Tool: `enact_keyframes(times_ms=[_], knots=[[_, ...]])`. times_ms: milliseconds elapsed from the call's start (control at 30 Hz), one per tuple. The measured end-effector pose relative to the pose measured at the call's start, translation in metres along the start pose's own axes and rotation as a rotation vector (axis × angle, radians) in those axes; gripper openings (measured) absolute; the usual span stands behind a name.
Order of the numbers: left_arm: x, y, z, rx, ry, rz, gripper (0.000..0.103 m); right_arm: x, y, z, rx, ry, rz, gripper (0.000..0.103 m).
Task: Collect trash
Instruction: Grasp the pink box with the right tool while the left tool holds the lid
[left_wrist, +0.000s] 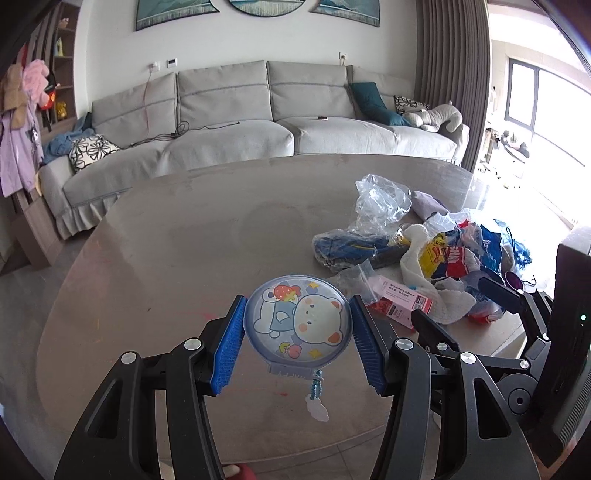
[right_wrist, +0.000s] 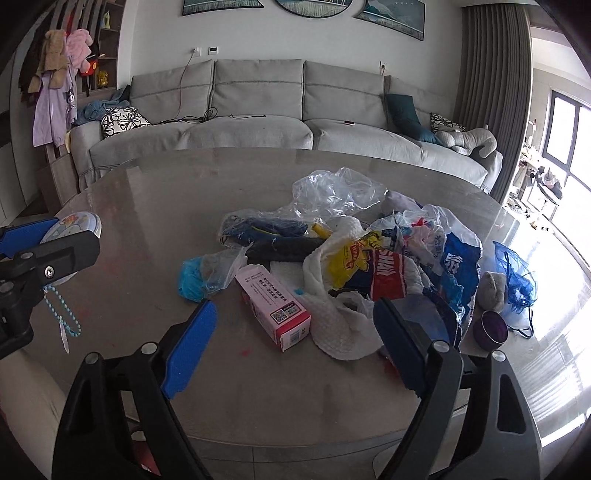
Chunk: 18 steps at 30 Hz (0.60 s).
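**Round Cartoon Case Held Above the Table**

The left gripper (left_wrist: 297, 330) clamps a round cartoon case (left_wrist: 298, 320) between its blue pads, a beaded charm (left_wrist: 317, 384) dangling at 6 o'clock. The right gripper (right_wrist: 295, 345) gapes wide, seemingly empty, just short of the trash pile (right_wrist: 369, 258) and pink box (right_wrist: 273, 306) on the grey table (right_wrist: 166, 206).

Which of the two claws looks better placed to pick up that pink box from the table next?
The right claw. It is open and empty, with the pink box lying just ahead between its fingers. The left claw is already gripping a round cartoon case.
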<state>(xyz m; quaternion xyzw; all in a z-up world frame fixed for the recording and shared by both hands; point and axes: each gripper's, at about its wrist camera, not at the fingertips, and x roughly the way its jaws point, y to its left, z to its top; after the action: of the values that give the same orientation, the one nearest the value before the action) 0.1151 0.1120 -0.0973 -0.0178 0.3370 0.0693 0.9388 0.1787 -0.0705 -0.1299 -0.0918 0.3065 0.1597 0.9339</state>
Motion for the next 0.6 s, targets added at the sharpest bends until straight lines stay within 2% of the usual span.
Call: enact_keyframes(times_ms=[200,333,433,533,600], knots=[[0.011,0.005,-0.003,-0.019,0.022,0.010,0.055,0.026,0.007,-0.008,-0.031,0.028,0.087,0.070],[0.020,0.005,-0.005,-0.025,0.037,0.001,0.055,0.036,0.010,-0.013,-0.061,0.025,0.075,0.068],[0.023,0.004,-0.005,-0.026,0.042,-0.001,0.055,0.036,0.011,-0.014,-0.085,0.013,0.101,0.058],[0.025,0.004,-0.005,-0.032,0.043,-0.005,0.055,0.037,0.017,-0.017,-0.150,0.013,0.061,0.058],[0.024,0.003,-0.005,-0.031,0.040,-0.004,0.055,0.042,0.020,-0.020,-0.186,0.004,0.032,0.065]])
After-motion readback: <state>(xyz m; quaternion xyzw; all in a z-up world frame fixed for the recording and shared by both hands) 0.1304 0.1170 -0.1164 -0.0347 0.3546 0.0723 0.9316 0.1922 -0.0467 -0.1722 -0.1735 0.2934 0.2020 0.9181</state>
